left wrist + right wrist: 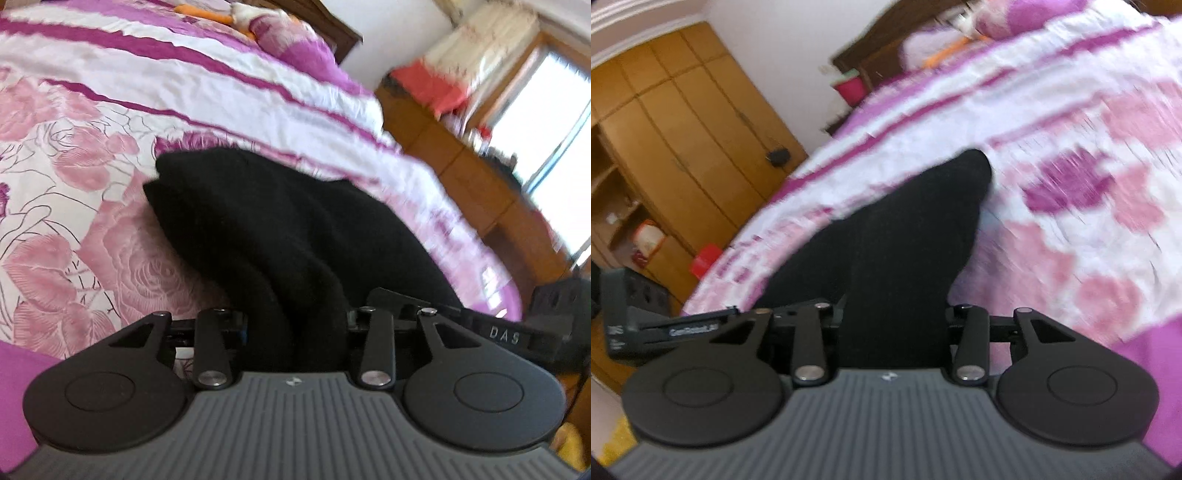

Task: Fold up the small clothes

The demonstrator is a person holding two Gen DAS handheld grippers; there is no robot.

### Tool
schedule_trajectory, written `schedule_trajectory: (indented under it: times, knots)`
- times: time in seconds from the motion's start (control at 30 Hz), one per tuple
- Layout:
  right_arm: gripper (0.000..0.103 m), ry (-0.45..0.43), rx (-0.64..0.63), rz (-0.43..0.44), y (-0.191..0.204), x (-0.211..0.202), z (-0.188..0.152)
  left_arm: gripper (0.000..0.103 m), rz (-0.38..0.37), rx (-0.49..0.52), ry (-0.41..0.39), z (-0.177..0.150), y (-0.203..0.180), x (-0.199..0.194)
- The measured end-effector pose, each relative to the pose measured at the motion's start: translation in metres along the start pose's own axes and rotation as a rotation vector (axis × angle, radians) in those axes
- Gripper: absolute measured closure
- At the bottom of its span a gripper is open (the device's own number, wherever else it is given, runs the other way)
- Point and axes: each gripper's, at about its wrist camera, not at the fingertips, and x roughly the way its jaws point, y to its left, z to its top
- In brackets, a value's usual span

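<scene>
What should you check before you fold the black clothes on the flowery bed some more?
1. Left gripper has the black garment bunched between its jaws: ok.
2. Right gripper has the black garment between its jaws: ok.
3. Far end of the garment rests on the floral bedspread: ok.
4. Cloth lies smooth, without wrinkles: not ok, it is bunched in ridges.
5. Corners line up: cannot tell, the pictures are blurred.

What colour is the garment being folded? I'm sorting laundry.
Plain black garment, clearest in the left wrist view.
</scene>
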Motion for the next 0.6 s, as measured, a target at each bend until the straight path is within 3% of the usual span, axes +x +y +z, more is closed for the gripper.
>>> schedule_trajectory:
  times: [0.1, 0.3, 0.6]
  knots:
    - [0.055, 0.020, 0.031, -0.007, -0.014, 0.011, -0.014, 0.055, 0.033, 0.037, 0.010, -0.009, 0.000, 0.004]
    - [0.047, -0.016, 0.034, -0.001, -0.011, 0.006, -0.025, 0.052, 0.079, 0.012, -0.002, -0.007, 0.003, -0.017]
    - [0.046, -0.040, -0.002, -0.122, 0.009, -0.033, -0.025, 0.050, 0.248, 0.112, -0.060, -0.015, -0.026, -0.060]
